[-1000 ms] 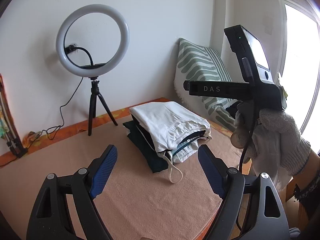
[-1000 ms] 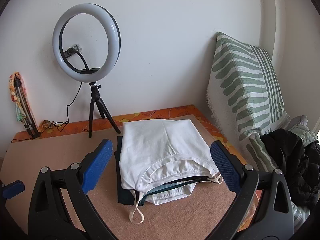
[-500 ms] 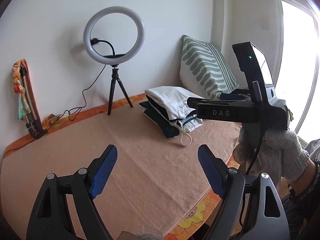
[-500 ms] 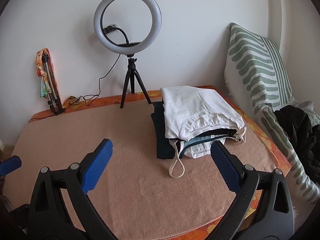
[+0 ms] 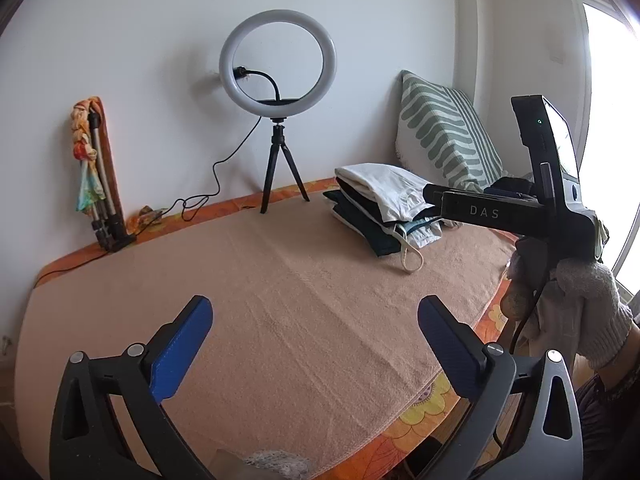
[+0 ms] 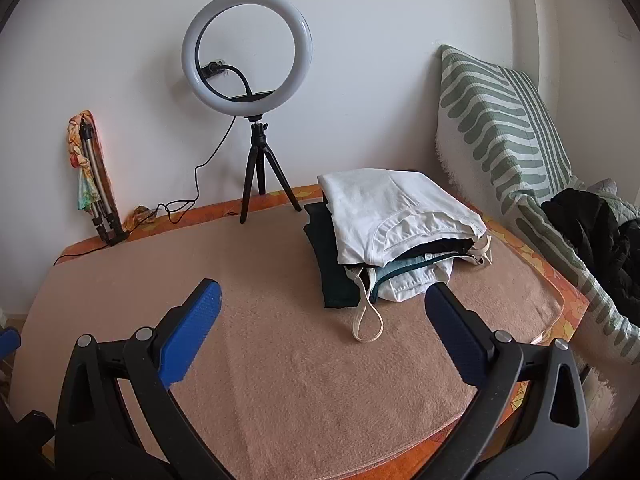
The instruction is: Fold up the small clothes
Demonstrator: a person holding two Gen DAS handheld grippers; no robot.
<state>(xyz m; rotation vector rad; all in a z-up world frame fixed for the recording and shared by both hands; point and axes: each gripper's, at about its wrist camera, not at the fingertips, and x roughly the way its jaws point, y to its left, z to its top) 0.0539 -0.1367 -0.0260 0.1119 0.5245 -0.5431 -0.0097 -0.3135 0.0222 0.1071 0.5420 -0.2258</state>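
A stack of folded clothes (image 6: 392, 232), with a white garment on top and dark ones beneath, lies at the back right of the peach towel (image 6: 280, 360). It also shows in the left wrist view (image 5: 384, 204). A cream strap loop (image 6: 366, 320) hangs out at its front. My left gripper (image 5: 316, 348) is open and empty above the towel's front. My right gripper (image 6: 324, 332) is open and empty, in front of the stack and apart from it. The right tool's body (image 5: 520, 208), held by a gloved hand, shows in the left wrist view.
A ring light on a black tripod (image 6: 248, 80) stands at the back by the wall, its cable trailing left. A folded tripod with a colourful cloth (image 6: 92, 176) leans at the back left. A green striped cushion (image 6: 500, 128) and a dark jacket (image 6: 592, 232) lie at the right.
Both grippers have pulled back from the stack toward the towel's front edge, and the view has widened. Both stayed open and empty. The stack has not moved.
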